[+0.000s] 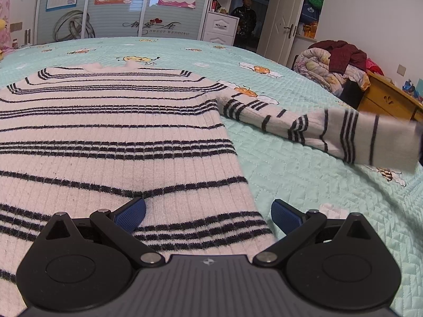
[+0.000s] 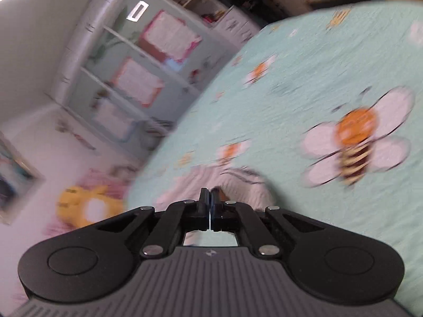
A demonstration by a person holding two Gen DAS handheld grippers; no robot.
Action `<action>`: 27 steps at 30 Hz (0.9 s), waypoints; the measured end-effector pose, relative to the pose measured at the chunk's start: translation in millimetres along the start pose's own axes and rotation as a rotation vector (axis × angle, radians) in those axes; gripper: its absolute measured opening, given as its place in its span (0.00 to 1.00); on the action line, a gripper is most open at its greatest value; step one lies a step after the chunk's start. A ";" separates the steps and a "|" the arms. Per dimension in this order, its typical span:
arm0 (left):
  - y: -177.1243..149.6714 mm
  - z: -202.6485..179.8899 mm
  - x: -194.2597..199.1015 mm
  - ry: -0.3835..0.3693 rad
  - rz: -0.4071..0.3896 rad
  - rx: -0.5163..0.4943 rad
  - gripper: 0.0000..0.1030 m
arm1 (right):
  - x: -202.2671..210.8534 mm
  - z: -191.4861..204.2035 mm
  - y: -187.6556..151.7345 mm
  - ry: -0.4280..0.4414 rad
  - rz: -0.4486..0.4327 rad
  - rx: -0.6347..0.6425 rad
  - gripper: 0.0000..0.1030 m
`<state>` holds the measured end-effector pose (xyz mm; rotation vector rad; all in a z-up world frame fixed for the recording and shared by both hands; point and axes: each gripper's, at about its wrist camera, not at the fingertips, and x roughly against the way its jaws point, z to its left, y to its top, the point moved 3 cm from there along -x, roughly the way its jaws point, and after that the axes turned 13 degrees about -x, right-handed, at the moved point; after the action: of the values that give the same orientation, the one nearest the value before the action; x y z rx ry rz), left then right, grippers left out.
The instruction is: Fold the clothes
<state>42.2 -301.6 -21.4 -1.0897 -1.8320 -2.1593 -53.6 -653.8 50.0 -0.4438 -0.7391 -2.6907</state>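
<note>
Left claw (image 1: pixel 208 215): jaws wide apart, blue pads (image 1: pixel 132 215) low over the hem end of the sweater (image 1: pixel 105 137); holding nothing, contact with the knit not clear. Sweater, white with black stripes, lies flat on the bed (image 1: pixel 304 185) ahead of and under this claw, collar at the far end. Its sleeve (image 1: pixel 317 129) runs off to the right, outer end raised off the quilt and blurred at the frame edge. Right claw (image 2: pixel 210 198): jaws pressed together, pinching striped knit (image 2: pixel 238 185) that bunches just beyond the tips; view tilted and smeared. Bee print (image 2: pixel 355 142) on the quilt to its right. A person (image 1: pixel 247 18) stands in the doorway far ahead.
</note>
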 end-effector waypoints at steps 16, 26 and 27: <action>1.6 -13.3 -6.9 0.069 0.049 -0.089 1.00 | -5.9 -70.4 17.2 -0.095 -0.130 -0.037 0.00; 1.6 -14.8 -7.7 0.075 0.051 -0.094 1.00 | -30.8 -112.4 28.3 -0.133 -0.093 -0.129 0.05; 1.6 -14.8 -7.7 0.074 0.051 -0.093 1.00 | -27.7 -111.4 25.7 -0.119 -0.097 -0.129 0.05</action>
<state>42.1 -317.9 -24.7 -1.0463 -1.6701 -2.2446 -42.4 -728.4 -40.2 -0.6198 -0.6362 -2.8336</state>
